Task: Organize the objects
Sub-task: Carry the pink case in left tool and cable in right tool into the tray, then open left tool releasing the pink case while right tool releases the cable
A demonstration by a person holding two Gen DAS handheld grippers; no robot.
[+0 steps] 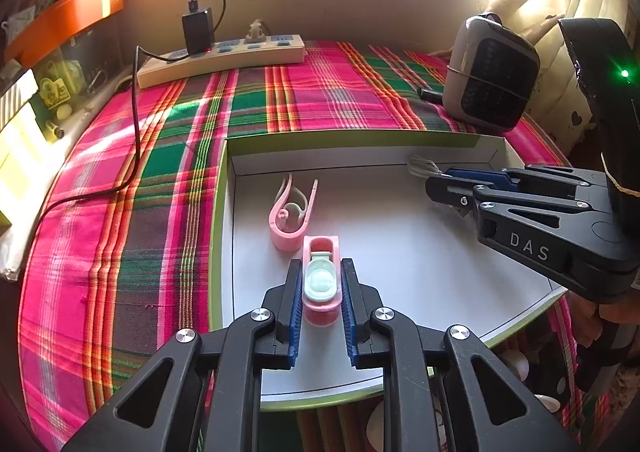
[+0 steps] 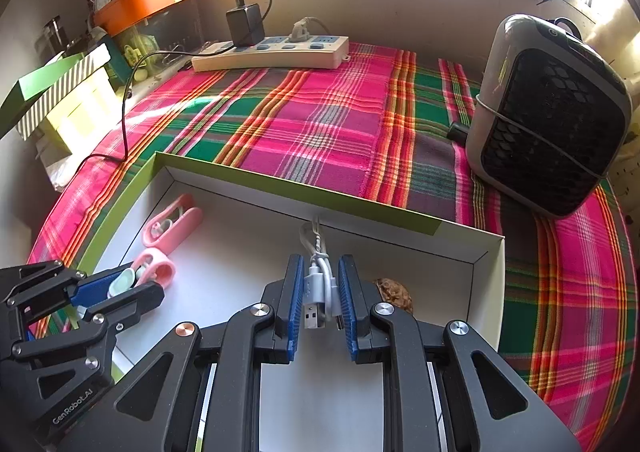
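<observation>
A shallow white box with a green rim (image 1: 224,187) (image 2: 256,181) lies on the plaid cloth. My left gripper (image 1: 320,280) (image 2: 128,286) is shut on a pink clip with a pale green pad (image 1: 320,276) (image 2: 154,266), low over the box floor. A second pink clip (image 1: 290,211) (image 2: 172,226) lies in the box just beyond it. My right gripper (image 2: 319,284) (image 1: 436,181) is shut on a coiled white USB cable (image 2: 318,288), held over the box near its far wall; the cable's loop (image 1: 422,165) pokes past the fingertips.
A brown walnut-like lump (image 2: 394,294) sits in the box beside the right finger. A grey heater (image 1: 492,73) (image 2: 552,115) stands at the back right, a power strip with a charger (image 1: 224,55) (image 2: 272,51) at the back. Boxes (image 2: 64,99) crowd the left edge.
</observation>
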